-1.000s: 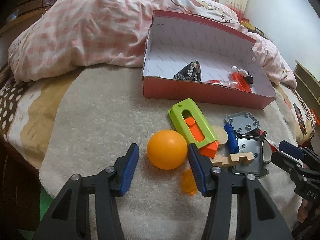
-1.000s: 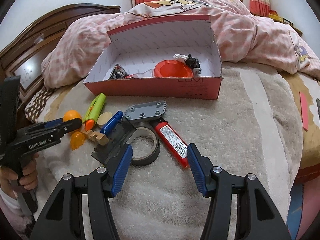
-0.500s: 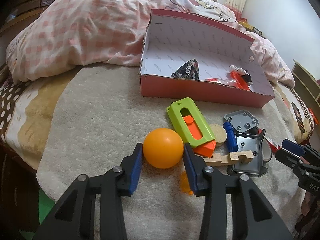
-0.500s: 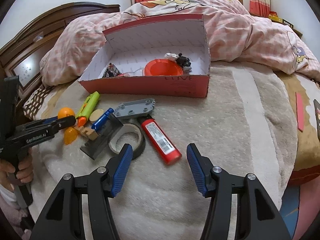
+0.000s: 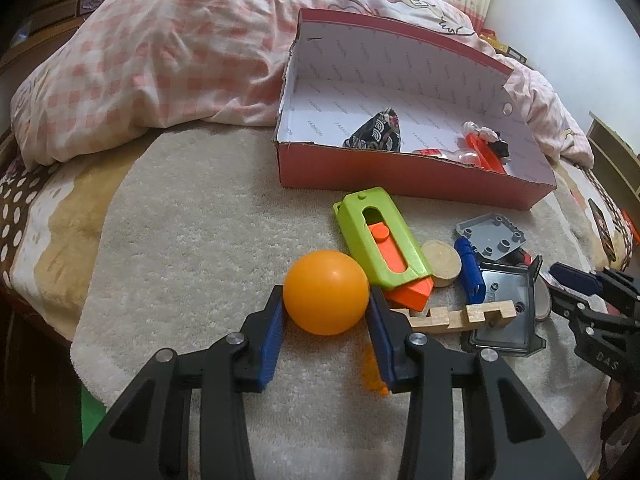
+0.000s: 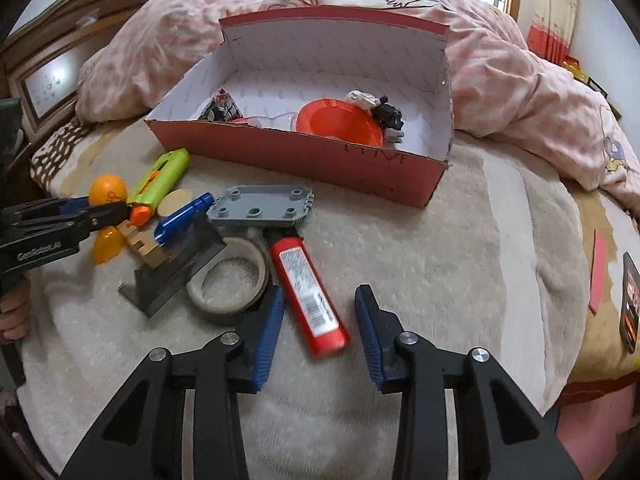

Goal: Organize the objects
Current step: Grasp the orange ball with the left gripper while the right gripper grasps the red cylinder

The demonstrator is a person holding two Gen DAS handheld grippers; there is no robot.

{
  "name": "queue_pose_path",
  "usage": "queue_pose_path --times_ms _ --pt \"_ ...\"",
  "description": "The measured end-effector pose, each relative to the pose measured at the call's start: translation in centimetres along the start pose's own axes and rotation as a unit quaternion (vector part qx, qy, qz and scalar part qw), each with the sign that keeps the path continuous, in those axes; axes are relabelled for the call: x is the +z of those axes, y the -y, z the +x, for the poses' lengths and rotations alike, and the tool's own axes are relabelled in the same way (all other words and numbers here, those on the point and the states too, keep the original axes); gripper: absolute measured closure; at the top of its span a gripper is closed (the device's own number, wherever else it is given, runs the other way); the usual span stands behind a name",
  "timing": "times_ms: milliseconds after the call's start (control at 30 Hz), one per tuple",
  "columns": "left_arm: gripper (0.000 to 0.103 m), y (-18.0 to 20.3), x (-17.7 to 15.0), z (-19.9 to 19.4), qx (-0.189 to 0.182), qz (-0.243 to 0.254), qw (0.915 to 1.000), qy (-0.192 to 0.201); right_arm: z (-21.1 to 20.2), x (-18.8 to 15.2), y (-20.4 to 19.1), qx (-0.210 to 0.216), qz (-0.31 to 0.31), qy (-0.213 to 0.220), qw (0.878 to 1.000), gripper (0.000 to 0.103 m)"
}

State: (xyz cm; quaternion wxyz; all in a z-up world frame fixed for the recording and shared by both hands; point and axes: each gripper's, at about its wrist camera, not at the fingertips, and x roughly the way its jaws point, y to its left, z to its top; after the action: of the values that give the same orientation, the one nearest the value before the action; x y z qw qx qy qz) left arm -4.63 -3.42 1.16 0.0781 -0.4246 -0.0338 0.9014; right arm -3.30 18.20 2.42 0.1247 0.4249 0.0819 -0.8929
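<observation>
A: Gripping the orange ball (image 5: 326, 298) with my left gripper (image 5: 326, 316), both blue pads pressed on its sides, ball on the beige blanket (image 5: 192, 216) just beside the green toy (image 5: 382, 236).

B: Right side?

A: My right gripper (image 6: 320, 322) has its jaws closing around the red tube (image 6: 306, 294). Tube end sits between the pads; no contact that I can see.

B: Room to move?

A: Open blanket left of the ball, out to the bed edge. Clutter packs the ball's right: wooden piece (image 5: 456, 314), dark tray (image 5: 504, 312), grey plate (image 5: 490, 234). Tape roll (image 6: 228, 284) touches the tube's left. Wide bare blanket right of the tube.

B: Box?

A: Red box (image 5: 400, 176) sits behind the pile, near wall low, top open.
</observation>
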Motion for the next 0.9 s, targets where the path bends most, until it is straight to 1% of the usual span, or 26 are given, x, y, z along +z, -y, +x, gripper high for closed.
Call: queue_pose_path --times_ms 133,267,400,633,900 --pt "0.064 0.01 0.07 0.18 0.004 -0.001 1.0000 0.000 0.51 0.27 0.02 0.004 -0.001 -0.002 1.000 0.065" --pt "0.064 0.12 0.16 0.36 0.009 -0.001 1.0000 -0.001 0.65 0.23 0.46 0.016 0.012 0.000 1.000 0.064" --pt "0.064 0.18 0.11 0.34 0.011 0.001 0.9999 -0.001 0.63 0.12 0.43 0.011 0.009 0.001 1.000 0.064" --pt "0.064 0.18 0.03 0.30 0.010 0.000 0.9999 0.001 0.61 0.08 0.56 0.015 0.014 0.004 1.000 0.063" --pt "0.065 -0.06 -0.15 -0.15 0.003 -0.006 0.9999 0.010 0.51 -0.11 0.45 0.011 0.012 0.007 1.000 0.064"
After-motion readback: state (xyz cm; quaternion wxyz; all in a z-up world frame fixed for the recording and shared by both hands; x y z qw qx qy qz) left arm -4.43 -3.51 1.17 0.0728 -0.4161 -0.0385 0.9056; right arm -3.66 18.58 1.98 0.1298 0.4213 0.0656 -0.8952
